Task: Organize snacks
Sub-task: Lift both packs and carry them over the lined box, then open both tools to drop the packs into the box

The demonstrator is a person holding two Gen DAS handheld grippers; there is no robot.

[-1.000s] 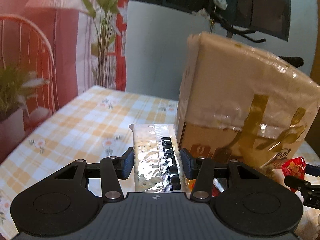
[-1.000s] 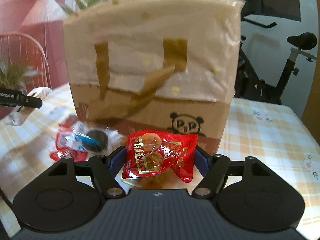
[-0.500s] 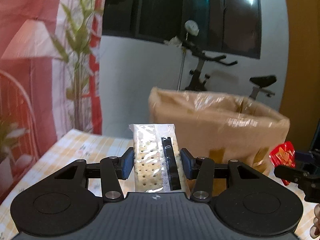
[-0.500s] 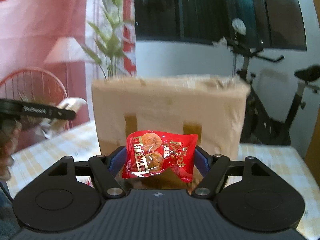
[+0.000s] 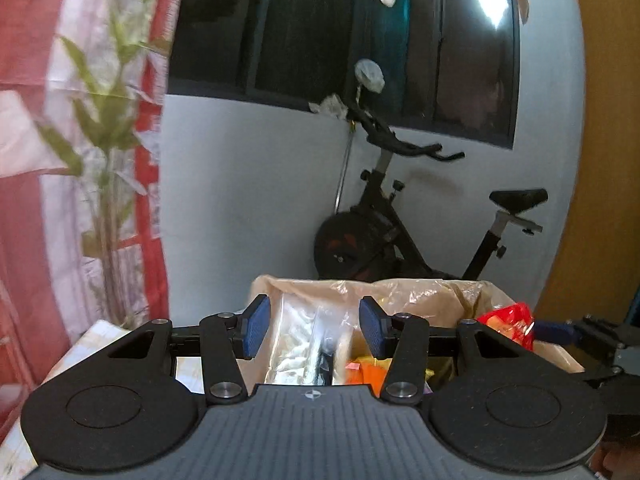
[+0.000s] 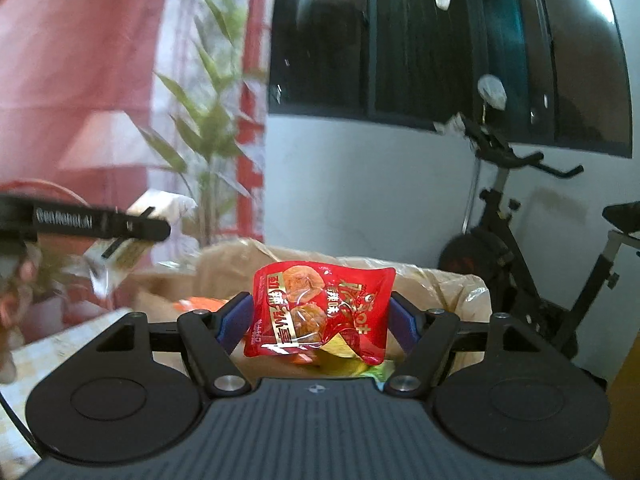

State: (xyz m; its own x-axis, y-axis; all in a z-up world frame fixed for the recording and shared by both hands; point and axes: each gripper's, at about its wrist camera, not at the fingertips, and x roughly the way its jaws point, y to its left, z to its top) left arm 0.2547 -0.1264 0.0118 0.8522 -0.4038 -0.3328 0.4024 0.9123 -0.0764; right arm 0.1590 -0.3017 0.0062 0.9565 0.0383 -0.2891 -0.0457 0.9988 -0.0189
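Left wrist view: left hand-held gripper [image 5: 313,326] has its jaws roughly half open. A clear plastic packet of pale crackers [image 5: 300,340] sits between the blue pads [image 5: 256,326], blurred. There's a thin strip of bag visible on either side of it, so I can't tell if the pads actually press on it. It's directly over the open mouth of the tan paper bag with clear plastic lining [image 5: 420,292]. Orange packs [image 5: 364,372] are already inside, under the right pad. The bag's near-left rim is just beyond the left pad, and its far rim is well ahead. A red foil snack pouch [image 5: 506,320] pokes in over the bag's right rim. The checked-cloth bench [image 5: 100,340] shows only at lower left. Behind the bag there's a black exercise bike [image 5: 400,232] against the grey wall, well apart, with open air above the bag.

Right wrist view: right hand-held gripper [image 6: 320,320] has its jaws wide and clamped on the red pouch. Both pads touch its side edges, and the pouch is upright, print facing the camera. It hangs above the bag mouth, near the front rim. The left hand-held gripper comes in from the left edge at a higher level, with the cracker packet blurred at its finger, over the bag's left rim. The two are well apart. A potted green plant [image 6: 208,140] stands behind the bag.
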